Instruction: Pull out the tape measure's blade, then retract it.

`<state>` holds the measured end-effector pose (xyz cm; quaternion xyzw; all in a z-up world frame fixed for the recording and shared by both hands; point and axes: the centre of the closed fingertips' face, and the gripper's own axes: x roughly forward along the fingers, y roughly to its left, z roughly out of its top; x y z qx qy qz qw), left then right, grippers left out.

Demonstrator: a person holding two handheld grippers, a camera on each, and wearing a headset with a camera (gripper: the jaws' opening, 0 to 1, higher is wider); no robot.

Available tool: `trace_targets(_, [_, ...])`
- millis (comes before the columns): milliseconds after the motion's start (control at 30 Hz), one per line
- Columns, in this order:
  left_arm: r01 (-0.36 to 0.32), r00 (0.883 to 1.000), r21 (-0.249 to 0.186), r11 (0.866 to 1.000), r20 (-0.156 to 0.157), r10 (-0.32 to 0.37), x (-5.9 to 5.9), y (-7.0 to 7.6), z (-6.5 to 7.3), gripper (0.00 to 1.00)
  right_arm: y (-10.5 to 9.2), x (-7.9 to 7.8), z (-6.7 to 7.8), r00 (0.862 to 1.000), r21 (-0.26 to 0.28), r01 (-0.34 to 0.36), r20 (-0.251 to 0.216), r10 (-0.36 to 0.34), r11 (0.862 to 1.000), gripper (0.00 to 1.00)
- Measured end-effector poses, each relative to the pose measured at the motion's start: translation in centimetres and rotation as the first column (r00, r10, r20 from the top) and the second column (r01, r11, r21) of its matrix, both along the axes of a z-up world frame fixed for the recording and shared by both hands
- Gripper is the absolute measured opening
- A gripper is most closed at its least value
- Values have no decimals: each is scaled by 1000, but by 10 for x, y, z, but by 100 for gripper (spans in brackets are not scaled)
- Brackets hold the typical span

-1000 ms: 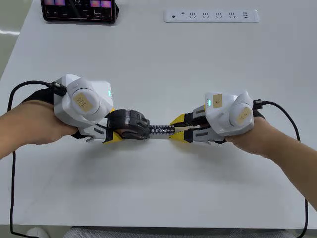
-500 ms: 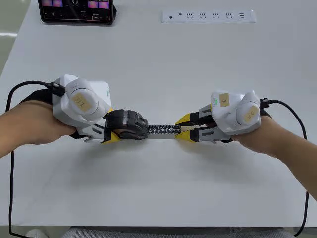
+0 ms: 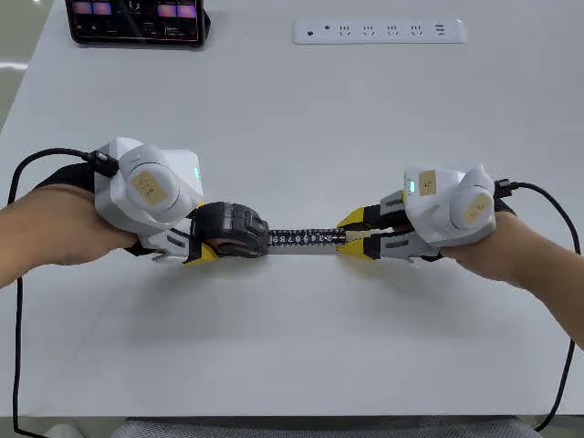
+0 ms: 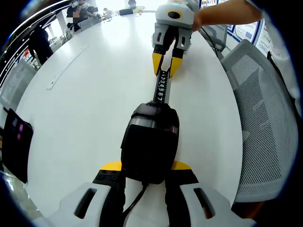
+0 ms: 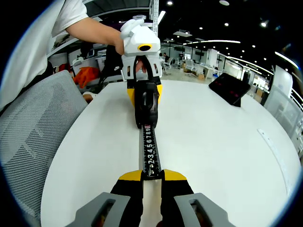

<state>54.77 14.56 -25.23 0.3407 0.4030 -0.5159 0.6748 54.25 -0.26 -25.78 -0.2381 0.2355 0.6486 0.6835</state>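
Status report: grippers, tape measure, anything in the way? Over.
Left gripper shut on black tape measure. Right gripper shut on its numbered blade tip, short length out. White power strip far off, path free.

Head view high above table [image 3: 292, 119]; gripper views low, close, head-on along shared blade [image 3: 306, 238].

This is an open-plan office or lab. A long white bench [image 3: 292, 356] carries a power strip [image 3: 379, 30] at its far edge and a dark screen [image 3: 135, 18] at its far left corner. A mesh office chair [image 5: 33, 127] stands beside it, and rows of desks [image 5: 191, 64] sit under ceiling spotlights [image 5: 226, 23] beyond.
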Motion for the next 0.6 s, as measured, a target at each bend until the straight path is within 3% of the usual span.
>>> trace_targets(600, [1, 1000, 5, 1000, -1, -1, 1, 0, -1, 27, -30, 2, 0, 1000, -36, 22, 8, -21, 999, 10])
